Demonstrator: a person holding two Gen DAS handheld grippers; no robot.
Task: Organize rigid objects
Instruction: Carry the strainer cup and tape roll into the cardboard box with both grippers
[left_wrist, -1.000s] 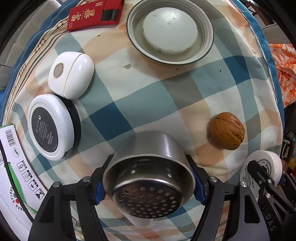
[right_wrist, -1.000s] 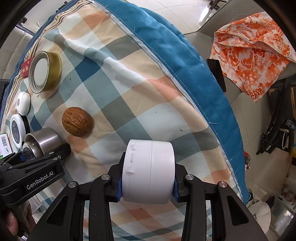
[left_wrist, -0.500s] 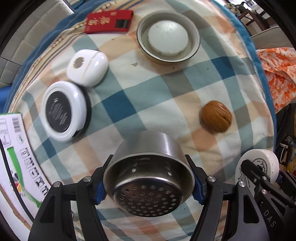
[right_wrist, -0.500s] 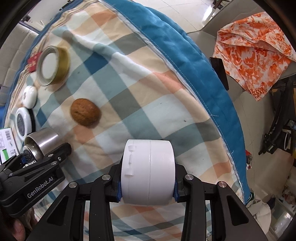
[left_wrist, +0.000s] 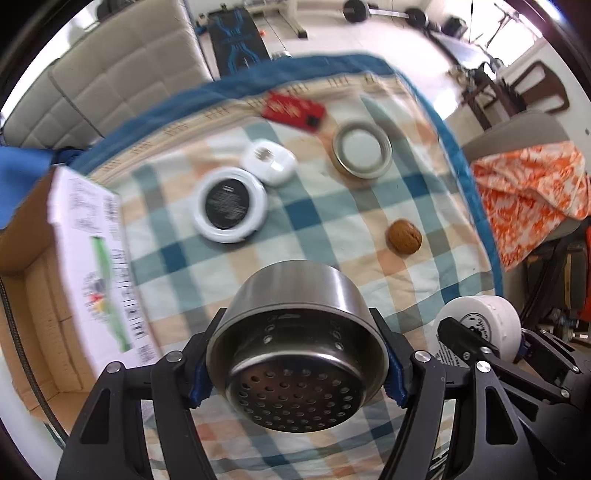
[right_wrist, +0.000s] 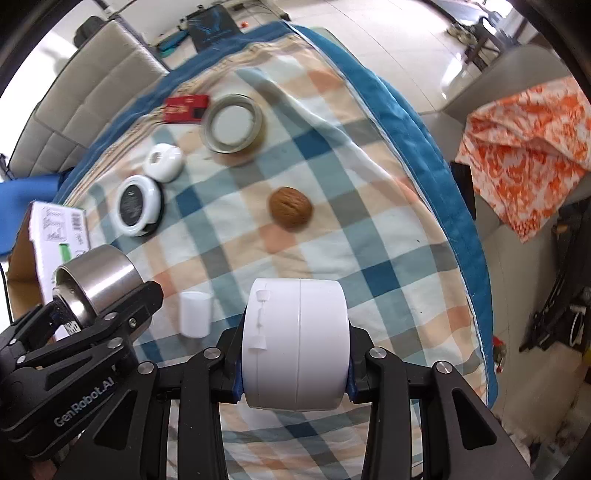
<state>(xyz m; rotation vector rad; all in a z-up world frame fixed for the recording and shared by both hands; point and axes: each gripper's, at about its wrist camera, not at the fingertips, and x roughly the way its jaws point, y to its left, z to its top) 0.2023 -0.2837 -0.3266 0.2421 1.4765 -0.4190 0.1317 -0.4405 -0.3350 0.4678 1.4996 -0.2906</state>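
Both grippers are carrying loads above the checked cloth (right_wrist: 369, 229); the step in hand appears to be transfer toward the cardboard box (left_wrist: 33, 295) at the left. The left gripper (left_wrist: 297, 354) is clamping its jaws on the steel strainer cup (left_wrist: 295, 332), a brushed metal cylinder with a perforated end facing the camera. The right gripper (right_wrist: 295, 350) is gripping the white round container (right_wrist: 295, 343) across its flat faces; it is smooth plastic with a centre seam.

Next move is calling for lowering each load into the box without tilting.

A small white cap (right_wrist: 195, 314) is lying near. Farther off are lying a walnut (right_wrist: 290, 213), a black-faced white case (right_wrist: 138, 210), a white pebble-shaped case (right_wrist: 164, 162), a metal-rimmed lid (right_wrist: 234, 123) and a red packet (right_wrist: 186, 108), blurred, possibly a card box.
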